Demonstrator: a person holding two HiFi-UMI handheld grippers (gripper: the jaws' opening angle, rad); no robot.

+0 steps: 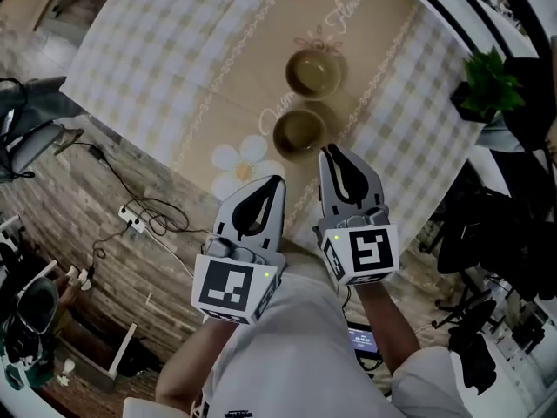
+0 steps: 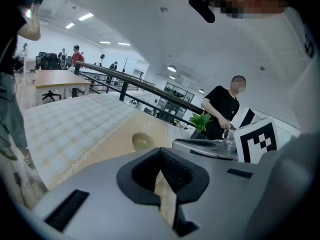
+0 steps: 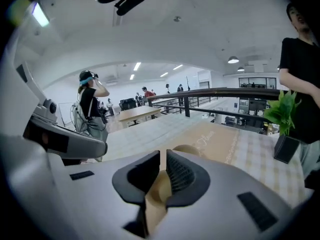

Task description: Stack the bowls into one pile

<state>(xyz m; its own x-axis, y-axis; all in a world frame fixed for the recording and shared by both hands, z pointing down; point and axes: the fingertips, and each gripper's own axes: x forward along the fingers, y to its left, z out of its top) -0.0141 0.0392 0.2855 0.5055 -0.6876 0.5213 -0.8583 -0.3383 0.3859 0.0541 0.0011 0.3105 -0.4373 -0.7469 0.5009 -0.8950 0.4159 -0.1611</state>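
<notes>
Open-plan office floor.
Left gripper view: recessed ceiling light panels (image 2: 86, 17) at 11 o'clock, a long wooden desk (image 2: 60, 78) and black office chairs (image 2: 50, 61) at 9 o'clock, a black metal railing (image 2: 125, 81). Head view: white power strip (image 1: 132, 219) on wood-plank floor (image 1: 78, 190) at 9 o'clock.

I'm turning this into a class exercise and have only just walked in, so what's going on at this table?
A person holds a gripper in each hand over a table with a checked cloth. Two bowls, a near bowl and a far bowl, sit next to each other on it, not yet stacked. The left gripper and the right gripper are both shut and empty. The right one's tip is close to the near bowl's rim.
</notes>
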